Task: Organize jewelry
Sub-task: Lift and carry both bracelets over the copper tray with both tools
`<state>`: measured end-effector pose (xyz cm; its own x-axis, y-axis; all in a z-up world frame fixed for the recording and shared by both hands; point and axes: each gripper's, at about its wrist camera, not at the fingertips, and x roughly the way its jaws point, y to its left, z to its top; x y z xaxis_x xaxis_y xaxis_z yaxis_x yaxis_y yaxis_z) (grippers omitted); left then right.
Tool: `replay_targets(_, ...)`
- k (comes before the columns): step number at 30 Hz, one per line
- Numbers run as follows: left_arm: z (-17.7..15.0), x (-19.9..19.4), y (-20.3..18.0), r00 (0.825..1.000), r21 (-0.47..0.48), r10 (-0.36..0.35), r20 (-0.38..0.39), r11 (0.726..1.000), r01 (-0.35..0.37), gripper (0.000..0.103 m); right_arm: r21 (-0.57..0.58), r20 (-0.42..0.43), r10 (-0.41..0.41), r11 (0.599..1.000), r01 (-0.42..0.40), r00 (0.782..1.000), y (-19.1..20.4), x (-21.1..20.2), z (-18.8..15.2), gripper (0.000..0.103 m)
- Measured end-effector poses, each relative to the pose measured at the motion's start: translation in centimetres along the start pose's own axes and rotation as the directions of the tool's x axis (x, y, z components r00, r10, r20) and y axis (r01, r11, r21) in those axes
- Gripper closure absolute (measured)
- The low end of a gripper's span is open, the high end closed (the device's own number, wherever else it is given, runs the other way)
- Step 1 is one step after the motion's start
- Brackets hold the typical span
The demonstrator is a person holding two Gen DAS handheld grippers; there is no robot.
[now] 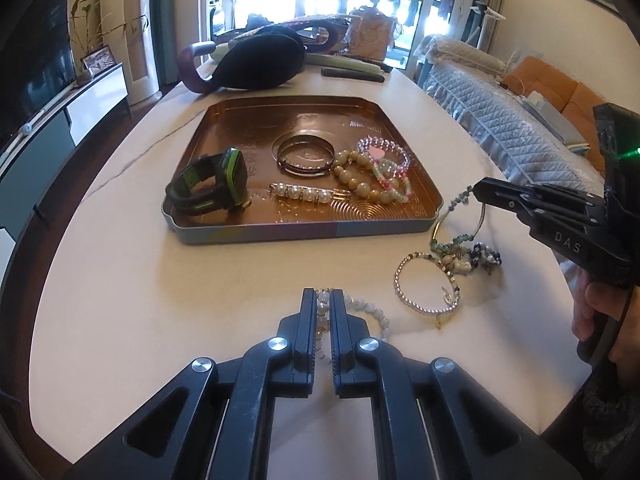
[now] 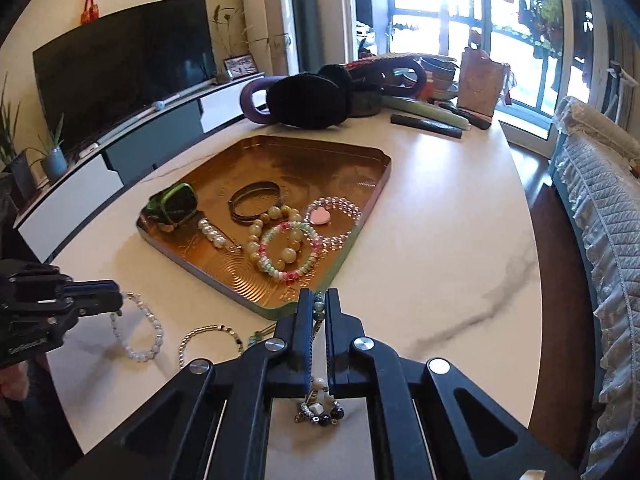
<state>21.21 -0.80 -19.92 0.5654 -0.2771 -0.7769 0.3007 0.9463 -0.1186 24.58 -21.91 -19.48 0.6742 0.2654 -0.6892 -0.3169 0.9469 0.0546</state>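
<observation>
Nearest to me, my left gripper (image 1: 323, 300) is pinched nearly shut on the white bead bracelet (image 1: 372, 312), which lies on the table (image 1: 160, 292) just short of the tray; only a thin gap shows between the pads, filled by beads. My right gripper (image 2: 319, 300) is likewise closed tight, on the charm bracelet (image 2: 318, 404): its green beads sit between the tips and a cluster of dark and white charms dangles below the jaws. In the left view its wire loop hangs from my tips, while the lower charms seem to rest on the table, in a heap with the gold bead bracelet (image 1: 428, 284).

Just beyond sits the gold tray (image 1: 192, 236), holding a green watch (image 1: 216, 180), metal bangles (image 1: 306, 156), a pearl clip (image 1: 304, 194), big cream beads (image 1: 360, 178) and pink-green bead bracelets (image 1: 390, 168). Far end: dark earmuffs (image 1: 260, 60) and clutter.

Risks, as I judge them:
- Charms may snag the gold bracelet and drag it along when I lift.
- The thin wire could slip from my right pads, as the grip is on a few small beads.
- The dangling cluster could catch the tray rim going over.
- The left grip is on an elastic strand; it may stretch or pop out.
- Both hands heading for the same tray could bump.
</observation>
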Motion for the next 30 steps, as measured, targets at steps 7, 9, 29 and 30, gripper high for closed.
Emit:
replay_targets(7,1.3,-1.8,0.1,0.997,-0.032,-0.020,0.073,0.999,0.023,0.097,0.004,0.058,0.043,0.999,-0.044,0.997,0.3,-1.9,1.0,0.098)
replay_targets(9,1.8,-2.2,-0.2,0.996,-0.026,-0.024,0.091,0.999,0.026,0.097,0.000,0.078,0.051,0.999,-0.051,0.996,0.6,-2.4,1.4,0.098)
replay_targets(29,4.2,-5.4,-2.3,0.981,-0.037,0.011,0.196,0.999,-0.004,0.097,-0.018,0.175,0.129,0.992,-0.127,0.976,5.2,-7.4,2.9,0.098)
replay_targets(30,4.3,-5.9,-2.5,0.979,-0.039,0.005,0.205,0.999,0.003,0.097,-0.025,0.182,0.129,0.992,-0.127,0.975,5.4,-7.8,3.1,0.098)
